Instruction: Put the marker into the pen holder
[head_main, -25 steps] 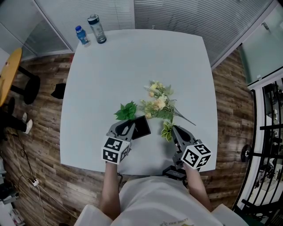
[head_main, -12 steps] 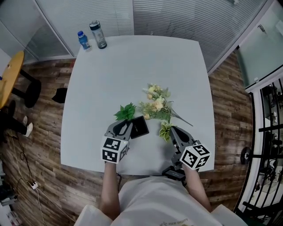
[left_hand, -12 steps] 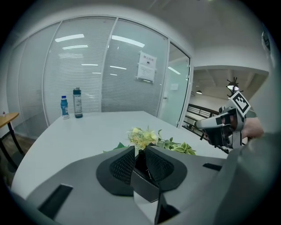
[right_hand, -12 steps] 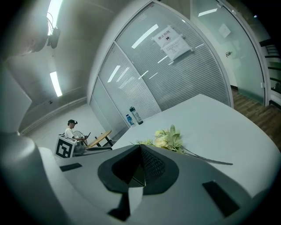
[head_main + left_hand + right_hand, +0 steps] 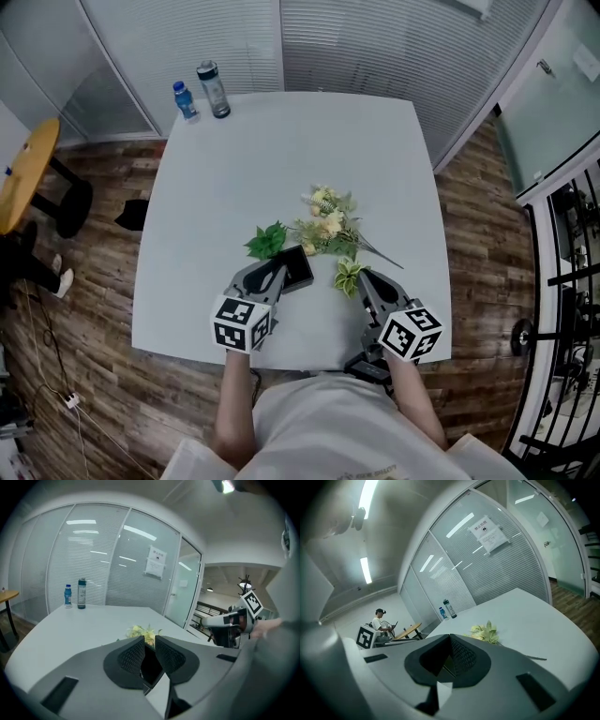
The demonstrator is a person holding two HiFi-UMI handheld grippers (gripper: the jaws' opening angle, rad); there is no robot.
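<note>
No marker shows in any view. A black box-like thing, possibly the pen holder, sits tilted near the front of the white table. My left gripper is shut on its left edge; in the left gripper view the dark thing fills the narrow slot between the pads of the left gripper. My right gripper hovers to the right, beside a pale leaf. Its jaws meet in the right gripper view, so the right gripper is shut on nothing.
A bunch of artificial flowers lies just beyond both grippers, with a green leaf sprig to its left. Two bottles stand at the far left corner. A yellow round table stands to the left on the wood floor.
The head camera has tilted, so the table sits lower in view. Both grippers, the black thing and the flowers keep their places on the table.
</note>
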